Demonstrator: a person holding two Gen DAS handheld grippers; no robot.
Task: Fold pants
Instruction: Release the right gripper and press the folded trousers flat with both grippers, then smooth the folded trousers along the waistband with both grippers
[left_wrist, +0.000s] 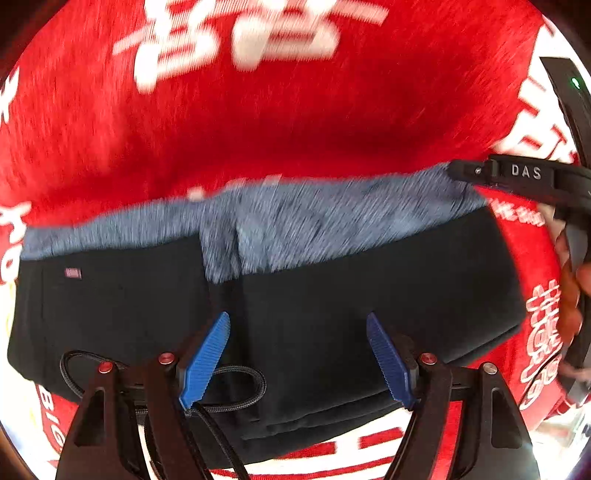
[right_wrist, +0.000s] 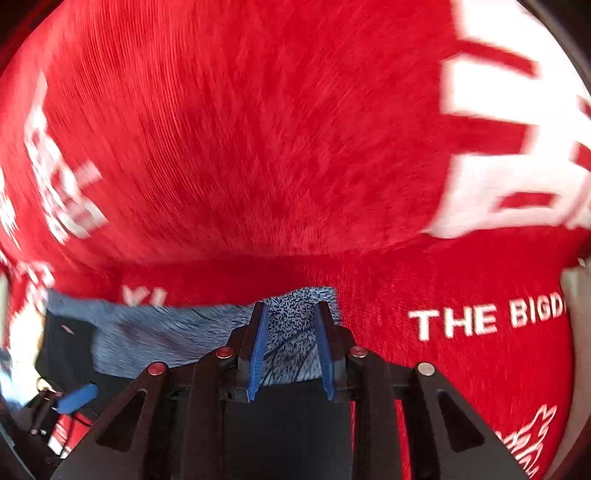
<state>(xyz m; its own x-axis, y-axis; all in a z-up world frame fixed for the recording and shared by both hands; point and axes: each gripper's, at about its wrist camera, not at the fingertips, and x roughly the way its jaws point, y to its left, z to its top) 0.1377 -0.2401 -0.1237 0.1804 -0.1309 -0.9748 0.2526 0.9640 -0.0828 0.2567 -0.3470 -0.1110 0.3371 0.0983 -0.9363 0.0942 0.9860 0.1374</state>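
broadly, a red cloth (left_wrist: 295, 122) printed with white lettering covers the whole surface, and on it lie the black pants (left_wrist: 332, 314), folded over so that a band of their blue-grey fleecy lining (left_wrist: 314, 225) shows along the far edge. both tools point steeply down at the pants: the left gripper (left_wrist: 298, 360) hangs over the black fabric with its blue pads spread wide and nothing between them. the right gripper (right_wrist: 291, 354) stands at the lining's right-hand corner, its jaws fairly narrow, the fleece seen in the gap between them but not pinched by the pads.
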